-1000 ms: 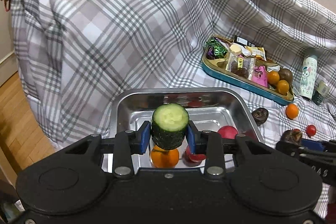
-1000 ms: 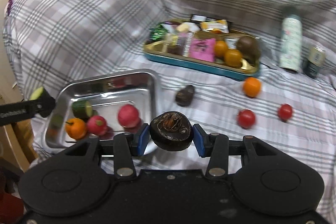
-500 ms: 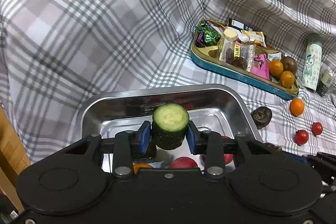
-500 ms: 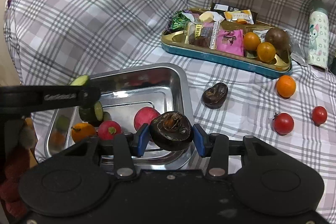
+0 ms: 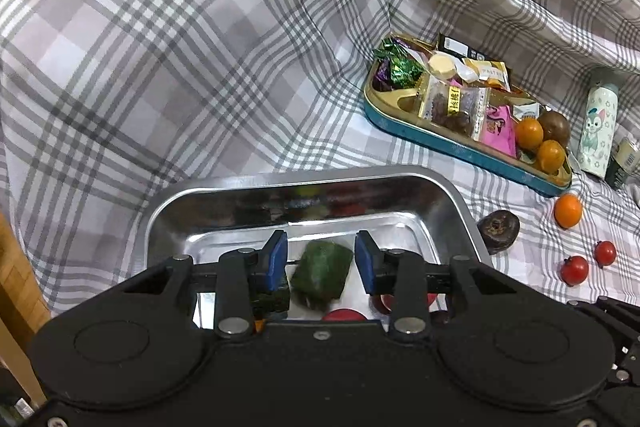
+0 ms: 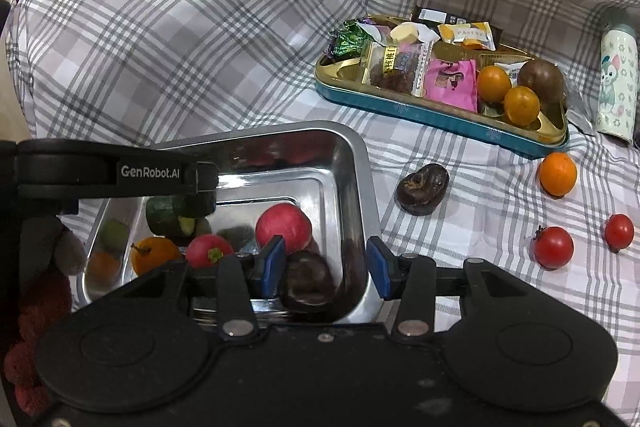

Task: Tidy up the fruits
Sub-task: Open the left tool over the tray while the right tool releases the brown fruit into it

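Observation:
A steel tray [image 5: 460,205] [image 6: 356,179] lies on the plaid cloth. My left gripper [image 5: 321,259] is open over it, and the cucumber piece [image 5: 322,273] is blurred between the spread fingers, loose from them. My right gripper [image 6: 326,265] is open at the tray's near right corner, and the dark brown fruit [image 6: 306,283] lies in the tray between its fingers. The tray also holds a pink-red fruit [image 6: 283,230], a radish [image 6: 208,251], an orange fruit [image 6: 154,259] and another cucumber piece [image 6: 168,217]. The left gripper's arm [image 6: 112,173] crosses the tray.
A teal snack tray [image 6: 440,115] with sweets, two oranges and a kiwi stands behind. On the cloth lie a dark fruit [image 6: 421,189], an orange [image 6: 557,174] and two tomatoes [image 6: 553,247] [image 6: 619,231]. A bottle [image 6: 616,83] stands at the far right.
Both grippers have opened. The cucumber piece has dropped from the left one and the dark fruit from the right one into the tray.

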`<state>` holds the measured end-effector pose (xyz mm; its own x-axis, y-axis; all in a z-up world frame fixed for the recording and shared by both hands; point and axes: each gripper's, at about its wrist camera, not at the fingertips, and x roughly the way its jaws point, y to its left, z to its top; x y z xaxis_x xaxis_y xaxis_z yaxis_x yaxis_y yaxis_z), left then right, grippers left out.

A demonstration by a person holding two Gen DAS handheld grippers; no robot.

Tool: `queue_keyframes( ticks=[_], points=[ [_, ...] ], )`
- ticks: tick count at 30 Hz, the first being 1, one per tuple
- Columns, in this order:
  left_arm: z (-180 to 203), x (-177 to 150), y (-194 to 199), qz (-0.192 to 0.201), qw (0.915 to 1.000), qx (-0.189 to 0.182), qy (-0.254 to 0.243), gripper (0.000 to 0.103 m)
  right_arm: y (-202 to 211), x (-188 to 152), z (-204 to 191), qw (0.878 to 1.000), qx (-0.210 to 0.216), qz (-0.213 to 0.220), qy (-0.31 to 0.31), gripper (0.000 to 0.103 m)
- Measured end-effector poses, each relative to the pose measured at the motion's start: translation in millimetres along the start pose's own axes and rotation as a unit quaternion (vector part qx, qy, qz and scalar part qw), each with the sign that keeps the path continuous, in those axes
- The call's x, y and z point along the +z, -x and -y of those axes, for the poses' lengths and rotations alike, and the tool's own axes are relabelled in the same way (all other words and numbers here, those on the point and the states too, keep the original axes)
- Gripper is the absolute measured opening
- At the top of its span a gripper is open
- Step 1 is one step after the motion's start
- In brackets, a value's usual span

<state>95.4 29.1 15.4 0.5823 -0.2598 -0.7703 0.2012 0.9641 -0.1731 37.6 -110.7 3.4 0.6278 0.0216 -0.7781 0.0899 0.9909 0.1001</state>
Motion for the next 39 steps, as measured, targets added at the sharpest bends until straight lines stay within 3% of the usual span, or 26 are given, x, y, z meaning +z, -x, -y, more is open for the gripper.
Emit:
queue_keyframes(
  ticks=[21,29,39],
  points=[
    [9,-14,38,0.017,0.9992,0.029,-0.021,0.046,30,-13,9,1.0,-0.016,0.009,-0.011,0.047],
    [37,-29,47,0.009,0.9983,0.016,-0.054,0.046,48,-33,30,0.999,-0.03,0.008,-0.027,0.047],
    [89,-44,49,0.002,0.9945,-0.01,-0.104,0.046,67,-66,83,0.995,-0.07,0.002,-0.07,0.047]
  ],
)
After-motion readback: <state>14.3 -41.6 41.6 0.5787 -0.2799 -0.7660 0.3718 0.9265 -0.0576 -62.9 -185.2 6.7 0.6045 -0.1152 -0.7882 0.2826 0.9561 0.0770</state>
